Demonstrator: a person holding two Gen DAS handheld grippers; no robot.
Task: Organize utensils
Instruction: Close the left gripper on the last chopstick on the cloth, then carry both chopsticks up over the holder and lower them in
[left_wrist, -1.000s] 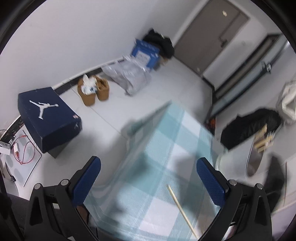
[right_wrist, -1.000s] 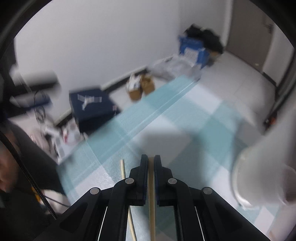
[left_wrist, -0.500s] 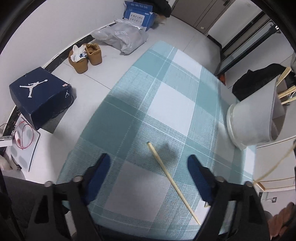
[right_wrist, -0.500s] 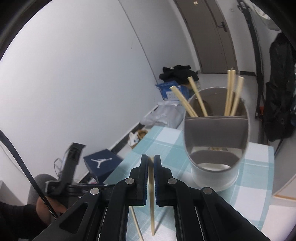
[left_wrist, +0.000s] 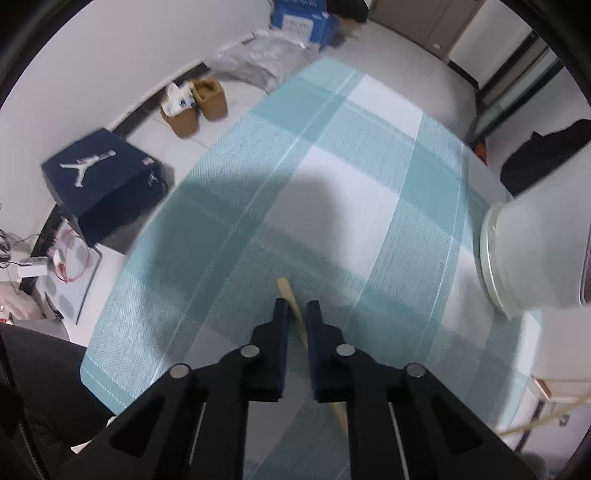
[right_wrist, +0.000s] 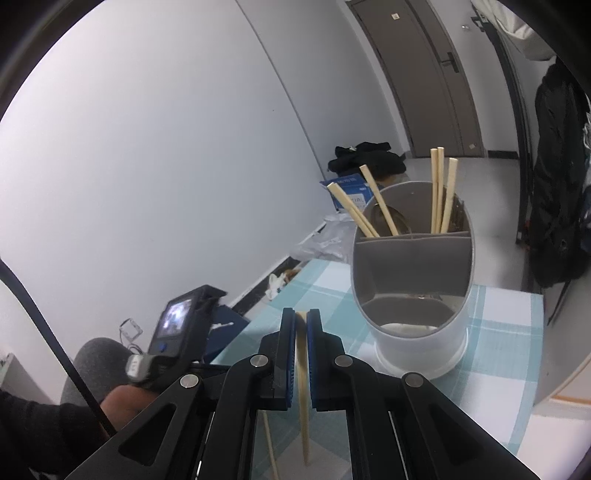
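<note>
My left tongs (left_wrist: 295, 308) point down at the table (left_wrist: 354, 206) with its checked cloth; their jaws have just been closing and now pinch a chopstick (left_wrist: 287, 291) lying near the table's near edge. My right tongs (right_wrist: 301, 317) are closed on a second chopstick (right_wrist: 303, 398), lifted above the cloth. The white utensil holder (right_wrist: 413, 295) stands near the right edge, with five chopsticks in its back compartments.

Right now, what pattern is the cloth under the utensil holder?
The tablecloth is a light teal and white check, clearest in the left wrist view.
</note>
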